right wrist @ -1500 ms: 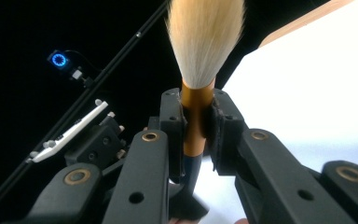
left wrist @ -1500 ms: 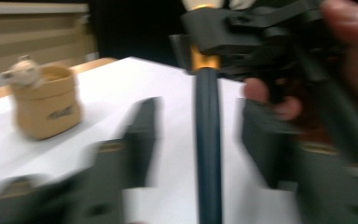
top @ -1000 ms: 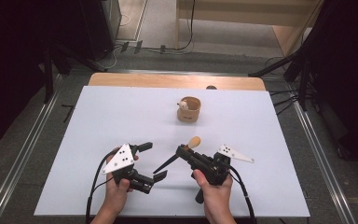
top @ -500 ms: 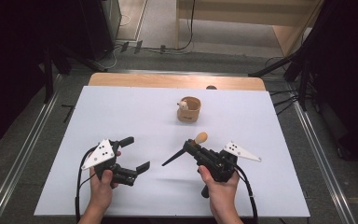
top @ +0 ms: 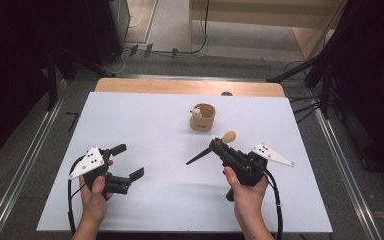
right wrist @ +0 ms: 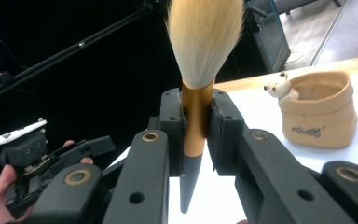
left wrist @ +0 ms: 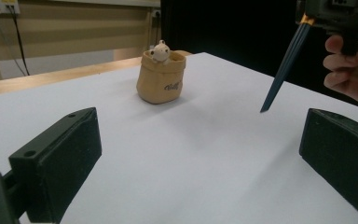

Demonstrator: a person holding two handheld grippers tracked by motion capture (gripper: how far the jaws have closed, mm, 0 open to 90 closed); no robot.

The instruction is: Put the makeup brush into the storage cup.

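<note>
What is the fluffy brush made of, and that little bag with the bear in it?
The brush has pale, soft-looking bristles, hair or synthetic, a shiny gold band that looks like metal, and a dark pointed handle, maybe plastic or painted wood. The right claw pinches the band. The bag looks like matte tan ceramic or resin shaped like cloth; I can't be sure.

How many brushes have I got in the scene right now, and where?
1. The single soft-bristled brush with a gold ferrule and dark pointed handle is clamped in the right gripper. The tan pouch-shaped holder with a small bear figure shows none, though its inside is partly hidden.
</note>
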